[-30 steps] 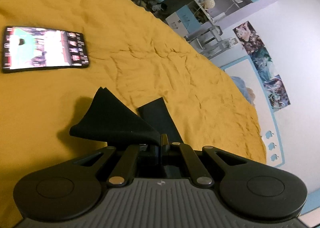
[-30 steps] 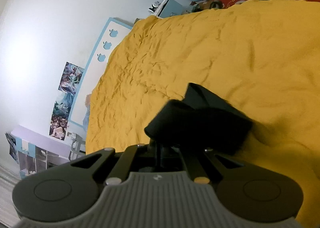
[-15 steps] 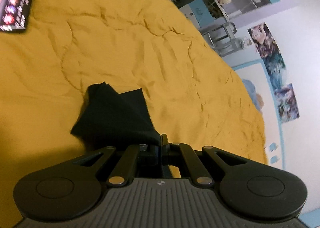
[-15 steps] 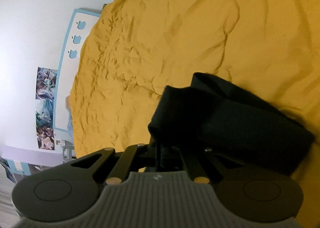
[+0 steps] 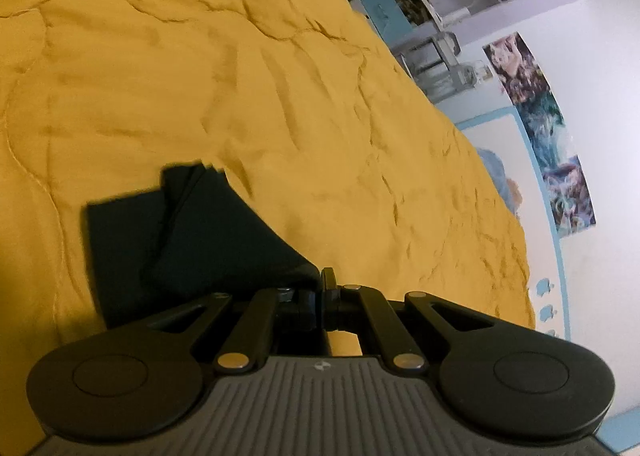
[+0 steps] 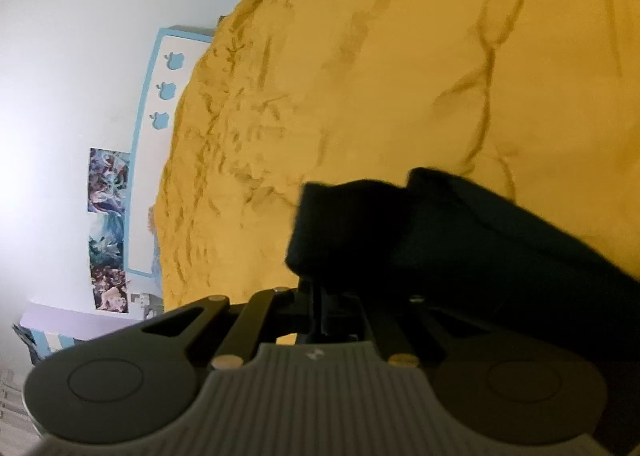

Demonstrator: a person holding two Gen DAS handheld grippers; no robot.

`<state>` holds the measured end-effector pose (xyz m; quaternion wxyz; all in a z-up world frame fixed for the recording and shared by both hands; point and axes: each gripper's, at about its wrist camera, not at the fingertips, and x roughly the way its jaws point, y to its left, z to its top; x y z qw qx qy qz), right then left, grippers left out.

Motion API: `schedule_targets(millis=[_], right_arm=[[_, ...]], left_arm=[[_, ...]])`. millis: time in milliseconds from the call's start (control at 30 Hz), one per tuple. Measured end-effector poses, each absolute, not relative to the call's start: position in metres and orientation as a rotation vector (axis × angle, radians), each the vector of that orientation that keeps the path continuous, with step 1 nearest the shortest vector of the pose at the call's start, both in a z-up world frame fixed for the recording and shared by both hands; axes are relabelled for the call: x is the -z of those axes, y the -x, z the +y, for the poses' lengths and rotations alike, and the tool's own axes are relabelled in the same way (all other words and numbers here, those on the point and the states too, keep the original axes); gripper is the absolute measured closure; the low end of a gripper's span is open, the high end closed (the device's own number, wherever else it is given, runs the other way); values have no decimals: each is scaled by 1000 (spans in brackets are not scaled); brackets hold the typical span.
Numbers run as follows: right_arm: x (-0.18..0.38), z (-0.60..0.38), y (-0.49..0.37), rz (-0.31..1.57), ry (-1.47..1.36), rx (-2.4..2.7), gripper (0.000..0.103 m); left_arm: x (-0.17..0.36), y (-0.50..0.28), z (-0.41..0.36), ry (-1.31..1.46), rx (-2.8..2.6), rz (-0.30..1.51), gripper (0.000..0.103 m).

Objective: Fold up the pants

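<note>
Both ends of the black pants pinched and lifted just over the yellow bedspread, probably so one half can be carried across the other without dragging. Left gripper clamped tight on a corner of the cloth, folded layers fanning away to its left. Right gripper closed on a thick bunched edge, pants draping to the right over its linkage. Fingertips themselves buried in dark fabric; waistband or hem impossible to tell apart; far end cut off by the frame.

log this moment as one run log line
left gripper: shut on pants | right gripper: shut on pants | surface: yellow bedspread
</note>
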<state>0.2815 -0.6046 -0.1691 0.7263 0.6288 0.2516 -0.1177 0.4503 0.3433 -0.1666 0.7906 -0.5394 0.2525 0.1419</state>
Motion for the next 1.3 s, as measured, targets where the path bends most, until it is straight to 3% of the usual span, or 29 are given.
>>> schedule_targets(millis=[167, 233, 433, 533, 633, 867, 1167, 1300], right_arm=[[167, -612, -270, 436, -1395, 277, 95], [160, -613, -265, 392, -1371, 301, 90], [118, -585, -262, 352, -1106, 390, 89], [89, -560, -257, 334, -938, 399, 83], [62, -513, -260, 424, -702, 321, 73], [63, -345, -306, 647, -414, 10, 73], [120, -174, -346, 976, -123, -184, 72], [122, -182, -391, 894, -147, -118, 75]], left_arm=[[160, -397, 377, 1344, -454, 248, 100], [150, -381, 377, 1313, -526, 232, 99], [142, -354, 328, 1262, -577, 531, 87], [150, -364, 313, 1245, -509, 719, 86], [149, -361, 302, 1192, -485, 753, 84], [138, -359, 293, 1153, -432, 752, 84], [148, -379, 313, 1273, -382, 791, 79], [150, -384, 320, 1274, -351, 806, 79]])
